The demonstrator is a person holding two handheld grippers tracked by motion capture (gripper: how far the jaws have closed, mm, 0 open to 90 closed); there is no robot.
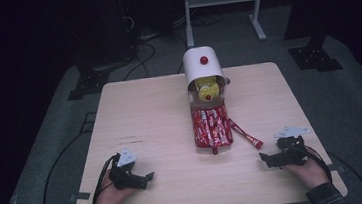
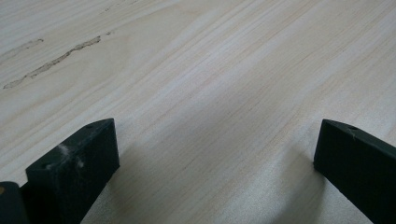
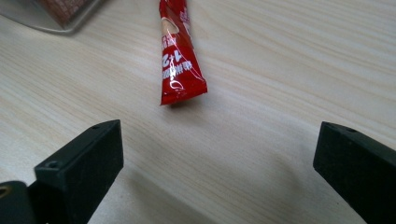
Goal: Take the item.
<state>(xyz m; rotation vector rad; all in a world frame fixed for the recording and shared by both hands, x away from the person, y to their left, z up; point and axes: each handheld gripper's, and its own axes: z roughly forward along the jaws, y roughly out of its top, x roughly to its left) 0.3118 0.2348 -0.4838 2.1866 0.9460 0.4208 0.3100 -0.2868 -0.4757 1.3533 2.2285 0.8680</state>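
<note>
A loose red stick packet [image 1: 245, 133] lies on the wooden table [image 1: 150, 115] just right of a clear tray [image 1: 199, 149] holding several red packets [image 1: 211, 125]. In the right gripper view the packet's end [image 3: 180, 70] lies ahead of my right gripper [image 3: 215, 158], whose jaws stand wide apart with bare wood between them. In the high view that gripper [image 1: 265, 161] rests near the front right edge. My left gripper [image 1: 148, 178] rests at the front left, open over bare wood [image 2: 215, 154].
A white domed container [image 1: 203, 64] with a red knob stands at the tray's far end, with a yellow item [image 1: 206, 85] in its opening. A white stand's legs [image 1: 220, 8] and black cables are on the floor behind the table.
</note>
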